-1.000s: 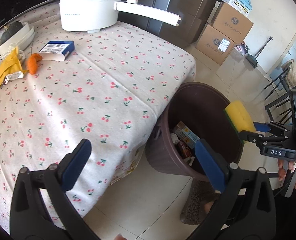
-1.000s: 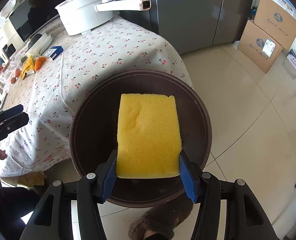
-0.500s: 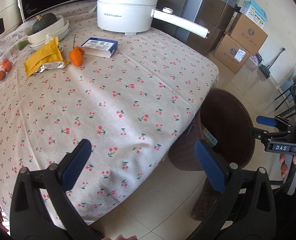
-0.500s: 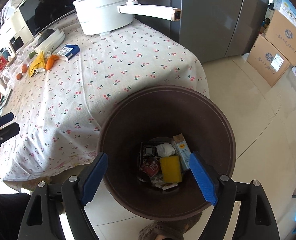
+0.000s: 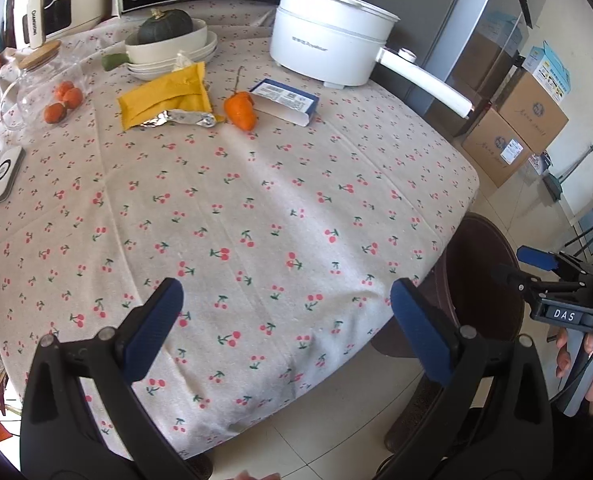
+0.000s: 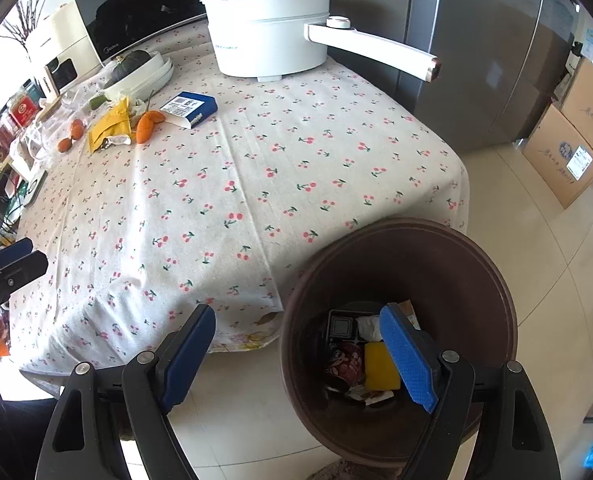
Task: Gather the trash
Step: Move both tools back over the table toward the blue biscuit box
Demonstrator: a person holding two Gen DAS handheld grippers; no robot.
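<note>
right gripper [image 6: 298,354] has its fingers spread wide with nothing in them now. a second ago they were clamping the yellow sponge [image 6: 381,366], which now lies inside the brown bin [image 6: 492,280], lower right of the frame, among wrappers. left gripper [image 5: 286,330] is wide open and empty too, and has swung from the bin out over the cherry-print surface [image 5: 256,208]. far back, upper left, the foil wrapper [image 5: 184,118] and blue box [image 5: 286,100] lie untouched.

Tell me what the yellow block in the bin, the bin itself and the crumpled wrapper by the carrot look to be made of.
Yellow block: likely foam sponge, matte.
Bin: probably brown plastic, smooth with a dull sheen.
Crumpled wrapper: looks like foil, silvery, creased and glinting.
</note>
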